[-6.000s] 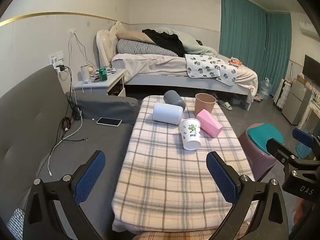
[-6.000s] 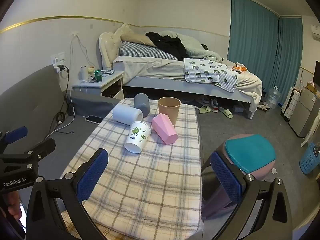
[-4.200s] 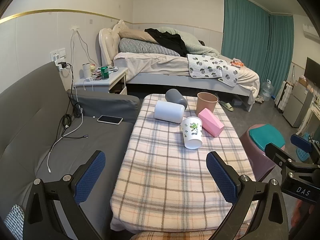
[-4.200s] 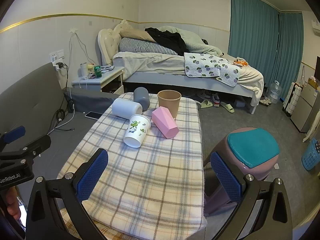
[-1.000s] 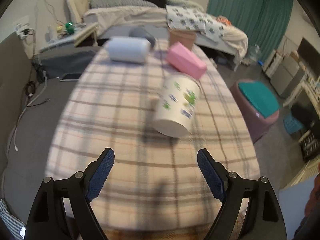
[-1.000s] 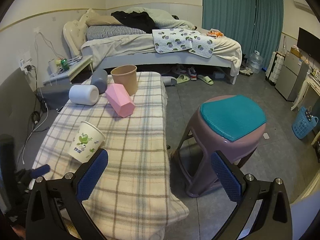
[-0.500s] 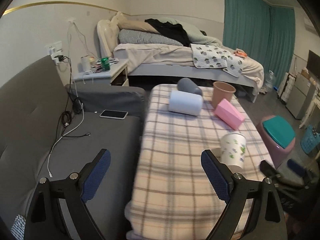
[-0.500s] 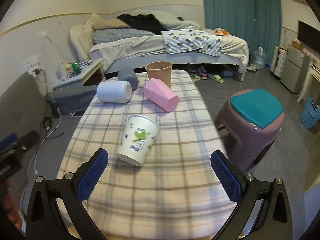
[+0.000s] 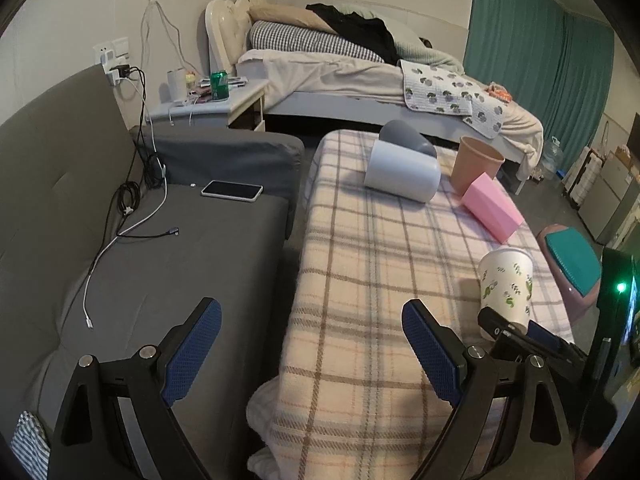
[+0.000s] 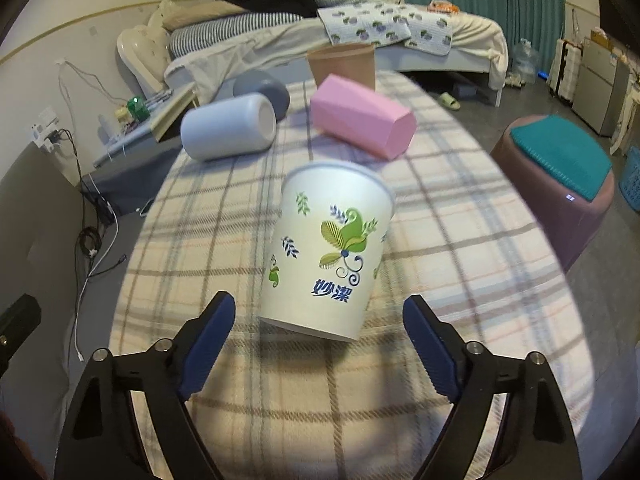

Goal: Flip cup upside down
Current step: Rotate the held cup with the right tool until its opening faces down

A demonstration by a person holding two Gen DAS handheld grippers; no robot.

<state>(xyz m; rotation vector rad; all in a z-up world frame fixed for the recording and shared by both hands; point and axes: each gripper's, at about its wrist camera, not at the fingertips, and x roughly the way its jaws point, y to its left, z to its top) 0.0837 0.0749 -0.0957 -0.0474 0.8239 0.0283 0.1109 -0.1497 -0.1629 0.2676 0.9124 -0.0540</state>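
Observation:
A white paper cup with green leaf print (image 10: 328,252) stands mouth up, a little tilted, on the plaid-covered table (image 10: 460,240). My right gripper (image 10: 320,340) is open, its blue-padded fingers on either side of the cup's base and just short of it. In the left wrist view the same cup (image 9: 506,286) is at the table's right edge, with the right gripper's fingers (image 9: 516,334) at its base. My left gripper (image 9: 310,354) is open and empty over the gap between sofa and table.
A pale blue cup (image 10: 228,126), a grey cup (image 10: 266,90) and a pink cup (image 10: 360,116) lie on their sides at the far end; a brown cup (image 10: 344,64) stands upright. A phone (image 9: 232,191) and cables lie on the grey sofa. A teal-topped stool (image 10: 560,176) stands right of the table.
My right gripper has moved in close to the paper cup, which now fills the view. The left gripper has swung left and back, toward the sofa.

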